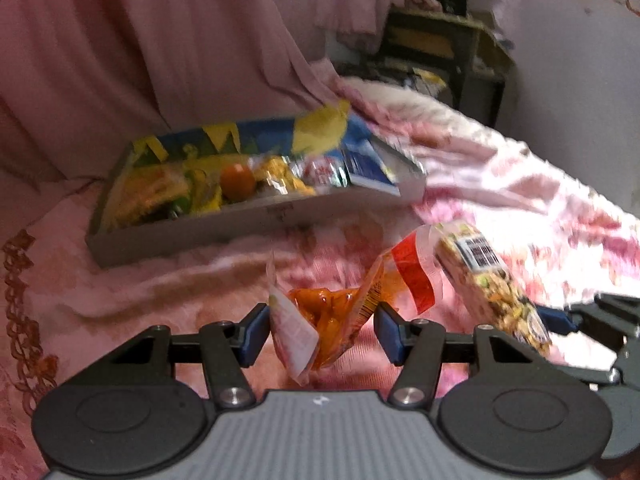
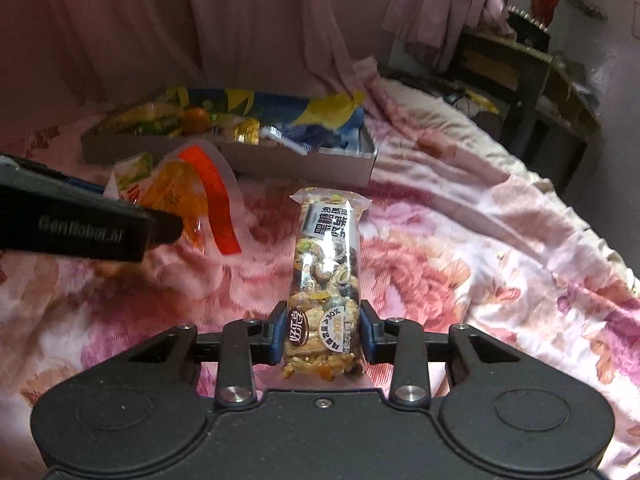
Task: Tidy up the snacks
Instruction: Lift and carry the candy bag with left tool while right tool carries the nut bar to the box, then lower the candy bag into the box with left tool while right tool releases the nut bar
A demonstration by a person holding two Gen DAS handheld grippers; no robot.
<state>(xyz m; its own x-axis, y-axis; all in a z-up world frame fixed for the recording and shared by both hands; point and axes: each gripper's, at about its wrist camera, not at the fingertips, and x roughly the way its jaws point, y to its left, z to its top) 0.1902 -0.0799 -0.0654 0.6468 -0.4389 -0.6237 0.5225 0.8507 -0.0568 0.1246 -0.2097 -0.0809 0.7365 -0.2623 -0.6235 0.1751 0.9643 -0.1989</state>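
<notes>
My left gripper (image 1: 322, 330) is shut on an orange snack packet (image 1: 336, 320) with a red and white end, held above the floral bedspread; the packet also shows in the right wrist view (image 2: 188, 196). My right gripper (image 2: 324, 338) is shut on a clear nut bar packet (image 2: 326, 276), which points forward; it also shows in the left wrist view (image 1: 488, 280) at the right. A shallow grey cardboard box (image 1: 192, 236) holding several snacks lies further back; in the right wrist view it (image 2: 296, 162) sits ahead to the left.
The pink floral bedspread (image 2: 460, 260) covers the bed. A pink curtain (image 1: 140, 52) hangs behind the box. A dark wooden shelf unit (image 2: 516, 72) stands at the far right beside the bed.
</notes>
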